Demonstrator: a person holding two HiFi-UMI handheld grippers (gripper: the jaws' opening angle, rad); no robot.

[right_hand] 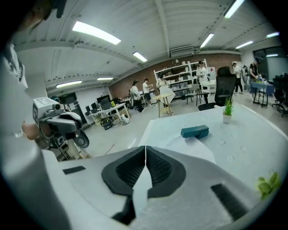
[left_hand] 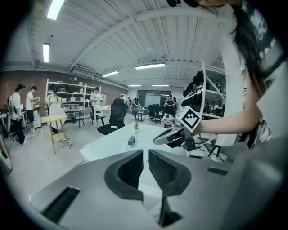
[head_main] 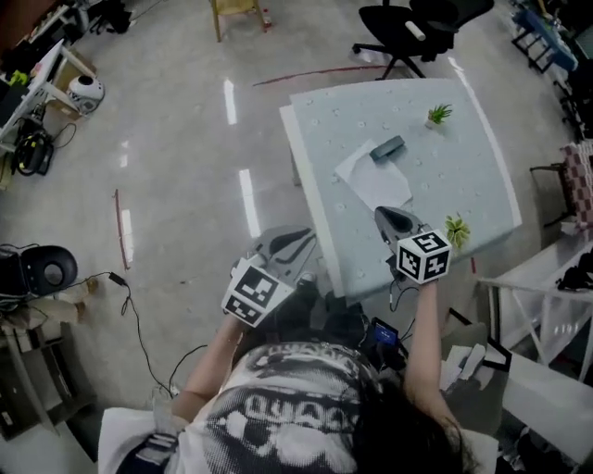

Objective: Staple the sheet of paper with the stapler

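A white sheet of paper [head_main: 373, 178] lies on the pale table [head_main: 482, 185], and a teal stapler [head_main: 387, 148] rests on the sheet's far corner. My right gripper [head_main: 393, 218] hovers over the table's near edge just short of the sheet, jaws shut and empty. In the right gripper view the shut right gripper [right_hand: 145, 152] points toward the stapler [right_hand: 195, 131] and paper [right_hand: 189, 147]. My left gripper [head_main: 289, 246] hangs off the table's left side, above the floor. In the left gripper view the left gripper [left_hand: 146, 155] shows only a thin slit, with nothing in it.
Two small potted plants stand on the table, one at the far side [head_main: 438, 114] and one by the near right corner [head_main: 457, 230]. A black office chair [head_main: 417, 28] stands beyond the table. Cables and gear lie on the floor at left [head_main: 42, 268]. People stand at shelves far off [left_hand: 24, 105].
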